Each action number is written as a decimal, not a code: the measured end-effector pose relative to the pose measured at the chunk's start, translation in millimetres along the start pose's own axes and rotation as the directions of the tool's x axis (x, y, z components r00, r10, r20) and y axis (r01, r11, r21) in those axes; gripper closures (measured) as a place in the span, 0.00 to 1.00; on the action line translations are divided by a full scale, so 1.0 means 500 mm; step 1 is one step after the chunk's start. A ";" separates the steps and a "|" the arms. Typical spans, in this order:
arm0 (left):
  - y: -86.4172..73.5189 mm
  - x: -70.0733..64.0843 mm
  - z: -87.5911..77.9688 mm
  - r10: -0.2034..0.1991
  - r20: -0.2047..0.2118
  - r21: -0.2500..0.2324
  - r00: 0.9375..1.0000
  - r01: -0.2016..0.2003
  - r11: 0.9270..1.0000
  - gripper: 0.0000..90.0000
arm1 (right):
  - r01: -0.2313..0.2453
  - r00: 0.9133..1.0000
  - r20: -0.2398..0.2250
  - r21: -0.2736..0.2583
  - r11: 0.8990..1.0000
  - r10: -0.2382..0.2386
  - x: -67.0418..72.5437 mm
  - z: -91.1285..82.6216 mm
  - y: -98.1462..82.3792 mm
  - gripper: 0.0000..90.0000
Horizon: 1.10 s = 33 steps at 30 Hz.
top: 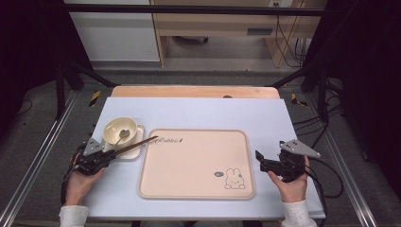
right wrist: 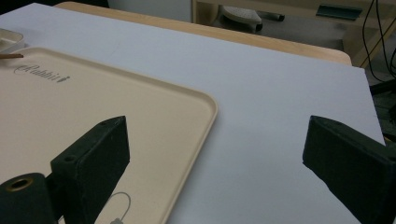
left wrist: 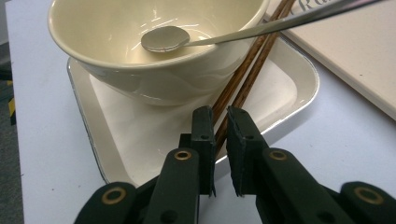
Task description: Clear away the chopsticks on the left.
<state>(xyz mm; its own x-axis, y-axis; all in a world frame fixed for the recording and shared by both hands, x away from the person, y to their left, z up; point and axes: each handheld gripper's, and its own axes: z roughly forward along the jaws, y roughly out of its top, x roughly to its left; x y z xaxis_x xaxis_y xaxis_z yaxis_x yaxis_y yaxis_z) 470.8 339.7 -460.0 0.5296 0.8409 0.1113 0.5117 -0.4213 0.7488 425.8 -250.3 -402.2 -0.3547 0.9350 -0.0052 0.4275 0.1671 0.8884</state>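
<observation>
L gripper [left wrist: 220, 122] is pinched down narrow on the near ends of the chopsticks [left wrist: 247, 74]; pads look to be pressing the wood, so I read it as holding them. From the jaws the sticks run straight ahead and up to the right, past the right flank of the bowl [left wrist: 154, 51], over the far rim of the small white tray [left wrist: 299, 79] under it. In the high view their tips reach the corner of the big beige tray [top: 196, 163].

R gripper [right wrist: 215, 154] has its jaws spread wide, nothing between them, hovering w/ the beige tray's edge below its left jaw and bare blue mat [right wrist: 280, 93] ahead.

What worries me: grip is right at the stick ends, so a long lever ahead of the jaws. I reckon any lift could let the pair droop or scissor apart. The spoon [left wrist: 166, 38] sits in the bowl w/ its handle crossing just above the sticks, ahead-right of my jaws; raising the sticks steeply would prob. catch it and flip it out. Bowl wall is just beside the sticks on the left, so a leftward swing nudges it.

Room: open mat to the right of the L jaws and behind them; tray rim directly below the tips. I'd pull back low, then swing right.
</observation>
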 end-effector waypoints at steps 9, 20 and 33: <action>0.001 -0.001 0.002 -0.031 0.027 -0.016 0.999 0.032 0.999 0.88 | -0.002 1.000 -0.004 0.005 1.000 0.002 0.000 0.000 0.000 0.08; 0.008 -0.015 0.023 -0.031 0.063 -0.023 0.998 0.032 0.999 0.83 | -0.002 1.000 -0.006 0.006 1.000 0.002 -0.001 0.000 0.000 0.08; 0.008 -0.014 0.024 -0.031 0.100 -0.029 0.995 0.034 0.999 0.92 | -0.001 1.000 -0.004 0.004 1.000 0.001 -0.002 0.001 0.000 0.07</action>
<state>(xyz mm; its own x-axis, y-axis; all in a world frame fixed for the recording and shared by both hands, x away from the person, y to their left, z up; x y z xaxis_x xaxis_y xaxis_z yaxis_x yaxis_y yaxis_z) 477.1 328.1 -465.7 0.5782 0.8156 0.0219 0.5099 -0.3822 0.7707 426.5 -250.9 -402.1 -0.3576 0.9339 -0.0027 0.4313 0.1677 0.8865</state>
